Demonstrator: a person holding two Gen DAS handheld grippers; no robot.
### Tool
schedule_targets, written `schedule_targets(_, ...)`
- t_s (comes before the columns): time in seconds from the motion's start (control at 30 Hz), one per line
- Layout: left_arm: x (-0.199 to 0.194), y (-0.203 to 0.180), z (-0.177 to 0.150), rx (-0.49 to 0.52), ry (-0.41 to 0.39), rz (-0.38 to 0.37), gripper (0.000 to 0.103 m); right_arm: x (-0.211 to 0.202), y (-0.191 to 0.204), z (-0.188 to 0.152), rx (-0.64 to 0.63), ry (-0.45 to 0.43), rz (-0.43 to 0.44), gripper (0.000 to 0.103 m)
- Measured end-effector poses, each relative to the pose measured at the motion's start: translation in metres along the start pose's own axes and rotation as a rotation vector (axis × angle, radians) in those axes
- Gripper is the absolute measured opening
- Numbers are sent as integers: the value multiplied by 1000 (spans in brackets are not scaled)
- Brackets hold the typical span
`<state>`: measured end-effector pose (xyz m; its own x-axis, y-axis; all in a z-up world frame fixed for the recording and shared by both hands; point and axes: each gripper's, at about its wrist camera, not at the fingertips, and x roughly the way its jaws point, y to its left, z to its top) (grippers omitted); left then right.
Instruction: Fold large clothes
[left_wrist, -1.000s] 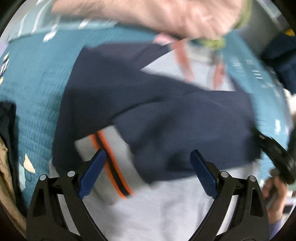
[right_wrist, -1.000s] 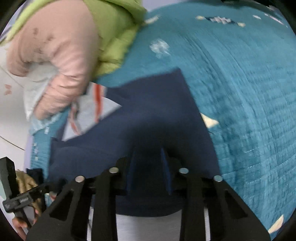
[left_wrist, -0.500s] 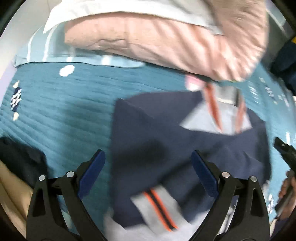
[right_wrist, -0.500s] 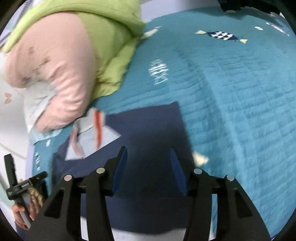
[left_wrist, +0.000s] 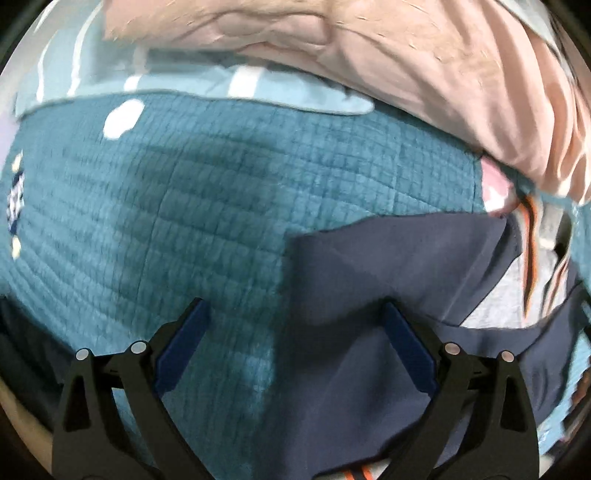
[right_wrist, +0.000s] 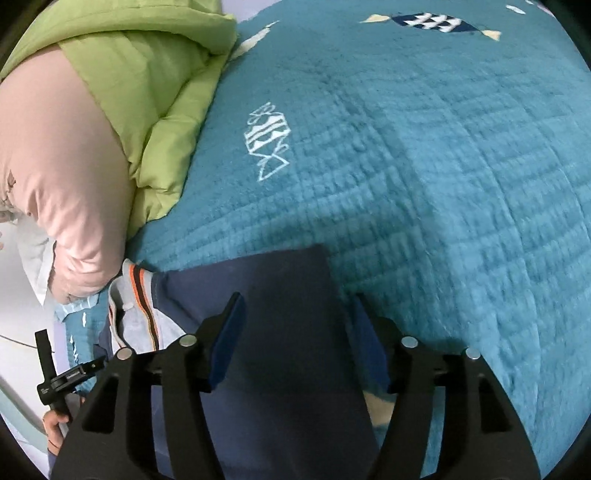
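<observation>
A navy and grey garment with orange stripes (left_wrist: 388, 280) lies folded on a teal quilt (left_wrist: 177, 221). My left gripper (left_wrist: 295, 347) is open and empty above the garment's left edge, its right finger over navy cloth, its left over quilt. In the right wrist view the garment (right_wrist: 280, 280) lies flat, its grey, orange-striped collar part (right_wrist: 138, 310) at the left. My right gripper (right_wrist: 299, 339) is open and empty above the garment's far right corner. The left gripper's handle and the hand holding it show at the lower left of the right wrist view (right_wrist: 59, 380).
A pink pillow (left_wrist: 369, 55) and a light blue striped sheet (left_wrist: 184, 81) lie beyond the garment. A green quilt (right_wrist: 147, 81) is piled by the pink pillow (right_wrist: 55, 166). Dark cloth (left_wrist: 22, 354) lies at the bed's left edge.
My right gripper has opened and let go of the navy cloth, then drawn back. My left gripper stayed open and swung left, so the garment now sits at the lower right of its view.
</observation>
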<state>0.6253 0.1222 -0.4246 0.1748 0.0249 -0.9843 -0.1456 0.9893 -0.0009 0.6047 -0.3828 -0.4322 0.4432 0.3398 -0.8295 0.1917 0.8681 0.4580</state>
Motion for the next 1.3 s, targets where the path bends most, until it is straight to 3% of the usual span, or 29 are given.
schedule_targets(0.1, -4, -9, 2, 15, -20, 1, 95, 3, 6, 2, -7, -10, 16, 59)
schedule_targets(0.17, -6, -15, 1, 44, -35, 29, 93, 7, 13, 2, -42, -3, -19, 59)
schedule_targets(0.3, -14, -32, -2, 80, -62, 34, 69, 9, 24, -2, -129, -1, -79, 52)
schedule_targets(0.33, -16, -40, -2, 121, -70, 39, 61, 10, 25, -3, -150, 1, -113, 47)
schedule_targets(0.37, -19, -46, -4, 148, -76, 34, 48, 10, 25, -4, -160, -2, -145, 32)
schedule_targets(0.43, -23, -58, -6, 192, -90, 63, 35, 5, 20, -5, -149, -10, -114, 14)
schedule_targets(0.5, -26, -68, -9, 220, -106, 78, 13, -3, 21, -9, -153, -24, -83, 8)
schedule_targets(0.53, -29, -71, -12, 225, -115, 83, 11, -9, 26, -13, -181, -42, -81, 8)
schedule_targets(0.67, -59, -61, -24, 141, -199, 21, 9, -36, 38, -26, -221, -86, -26, 8)
schedule_targets(0.93, -145, -38, -84, 114, -291, -110, 9, -100, 53, -58, -228, -146, 58, 8)
schedule_targets(1.13, -170, -20, -137, 81, -330, -178, 8, -147, 51, -89, -230, -161, 84, 8)
schedule_targets(1.3, -186, 2, -193, 81, -369, -183, 6, -199, 44, -135, -281, -156, 91, 8)
